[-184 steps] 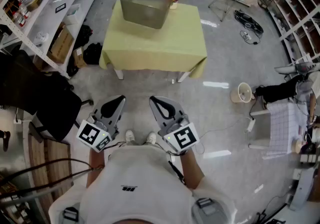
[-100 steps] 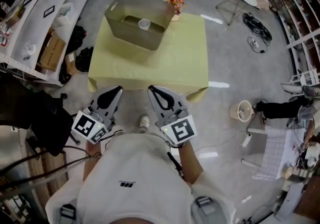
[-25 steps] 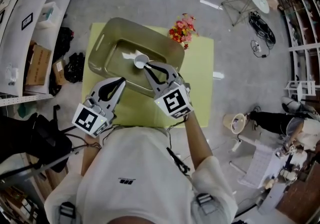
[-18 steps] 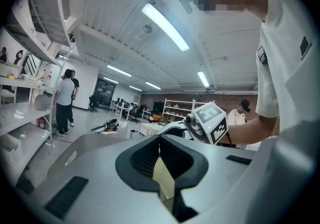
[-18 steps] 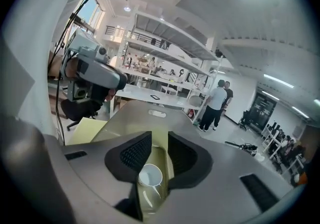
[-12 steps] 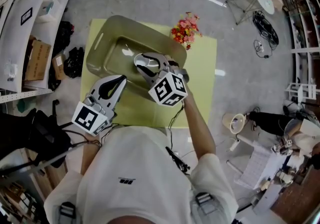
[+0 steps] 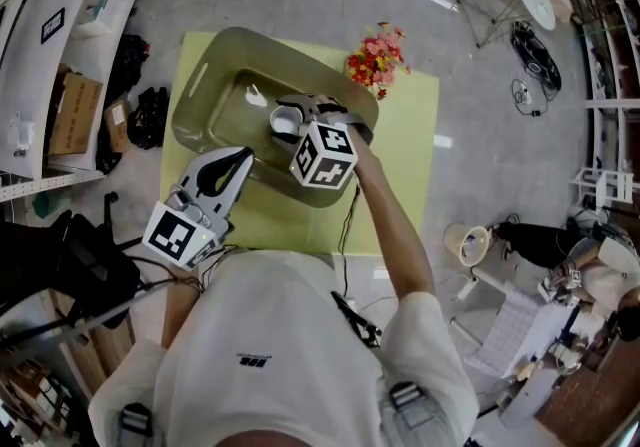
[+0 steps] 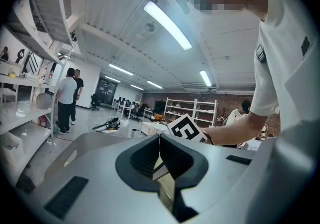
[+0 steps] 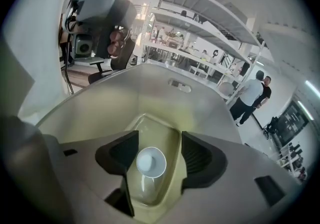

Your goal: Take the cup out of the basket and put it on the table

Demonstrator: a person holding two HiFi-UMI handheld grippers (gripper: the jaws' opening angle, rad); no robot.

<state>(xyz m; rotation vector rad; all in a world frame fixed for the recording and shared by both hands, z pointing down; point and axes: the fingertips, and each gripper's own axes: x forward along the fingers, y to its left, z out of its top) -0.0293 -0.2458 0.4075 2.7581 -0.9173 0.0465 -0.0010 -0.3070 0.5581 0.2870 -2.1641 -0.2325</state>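
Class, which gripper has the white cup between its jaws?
The right gripper, its jaws opening around the cup in the basket; the left gripper is shut.

The place is a large open lab or workshop hall. White shelving racks (image 7: 22, 85) line the left edge, loose cables (image 7: 535, 41) lie on the polished grey floor (image 7: 480, 165) at upper right, and long strip lights (image 8: 167, 25) run across the ceiling.

A bunch of red and pink flowers (image 7: 375, 54) sits well apart from a brown cardboard box (image 7: 73, 115) beside black bags (image 7: 148, 117).
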